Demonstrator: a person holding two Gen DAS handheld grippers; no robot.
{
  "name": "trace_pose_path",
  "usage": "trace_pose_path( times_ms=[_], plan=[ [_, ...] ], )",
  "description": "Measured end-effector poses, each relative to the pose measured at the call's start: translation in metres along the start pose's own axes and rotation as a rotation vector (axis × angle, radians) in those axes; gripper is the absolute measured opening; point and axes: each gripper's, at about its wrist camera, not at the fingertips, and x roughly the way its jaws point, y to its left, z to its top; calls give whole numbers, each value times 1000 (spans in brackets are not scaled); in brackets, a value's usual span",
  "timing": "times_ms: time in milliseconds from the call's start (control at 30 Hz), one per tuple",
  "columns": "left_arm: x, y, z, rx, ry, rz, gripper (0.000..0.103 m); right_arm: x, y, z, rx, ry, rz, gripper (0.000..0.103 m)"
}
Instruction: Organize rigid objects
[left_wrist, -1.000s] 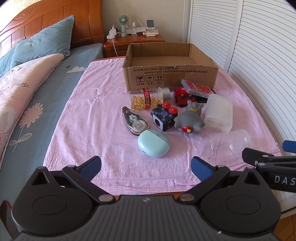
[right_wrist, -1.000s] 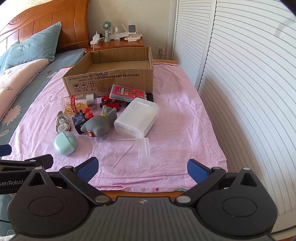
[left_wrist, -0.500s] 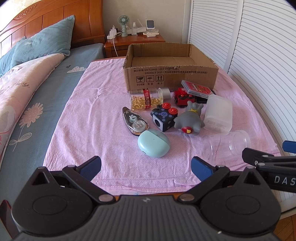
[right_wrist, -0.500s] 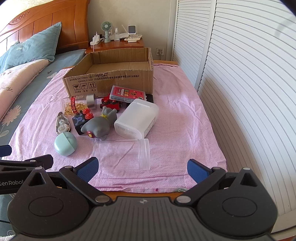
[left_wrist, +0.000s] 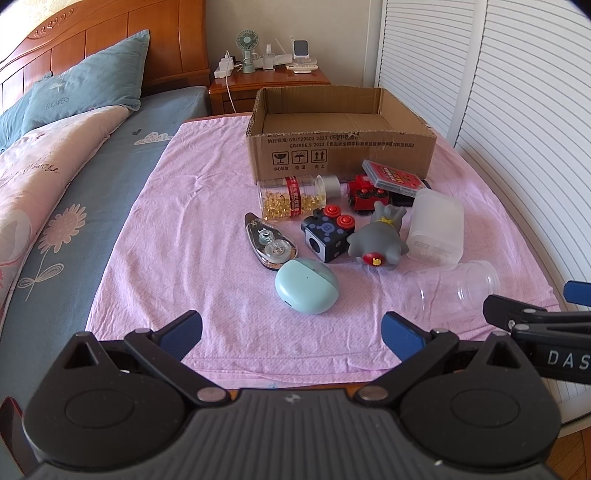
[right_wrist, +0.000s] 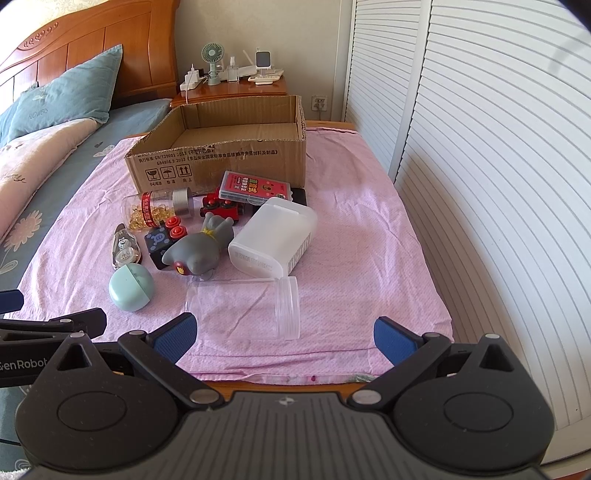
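Observation:
An open cardboard box (left_wrist: 343, 155) (right_wrist: 221, 162) stands at the back of a pink cloth. In front of it lie a jar of yellow beads (left_wrist: 291, 197), a correction tape (left_wrist: 267, 245), a teal case (left_wrist: 306, 286) (right_wrist: 131, 288), a black cube with red buttons (left_wrist: 327, 232), a grey toy (left_wrist: 380, 242) (right_wrist: 201, 251), a red toy car (left_wrist: 365, 194), a red card box (right_wrist: 255, 186), a white container (right_wrist: 273, 236) and a clear cup (right_wrist: 245, 308). My left gripper (left_wrist: 291, 330) and right gripper (right_wrist: 282, 332) are open and empty, near the cloth's front edge.
A bed with pillows (left_wrist: 85, 92) lies to the left. A nightstand (left_wrist: 269, 75) with a fan and chargers stands behind the box. White louvred doors (right_wrist: 480, 147) run along the right. The table's wooden front edge (right_wrist: 288, 387) shows under the cloth.

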Motion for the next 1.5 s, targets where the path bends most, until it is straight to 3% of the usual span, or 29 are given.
trace_pose_path(
  times_ms=[767, 1167, 1333, 1500],
  plan=[
    [4, 4, 3, -16, 2, -42, 102, 1, 0, 0, -7, -11, 16, 103],
    [14, 18, 11, 11, -24, -50, 102, 14, -4, 0, -41, 3, 102, 103],
    [21, 29, 10, 27, -62, -46, 102, 18, -2, 0, -101, -12, 119, 103],
    [33, 39, 11, 52, -49, -57, 102, 24, 0, -1, -153, -7, 122, 103]
  ],
)
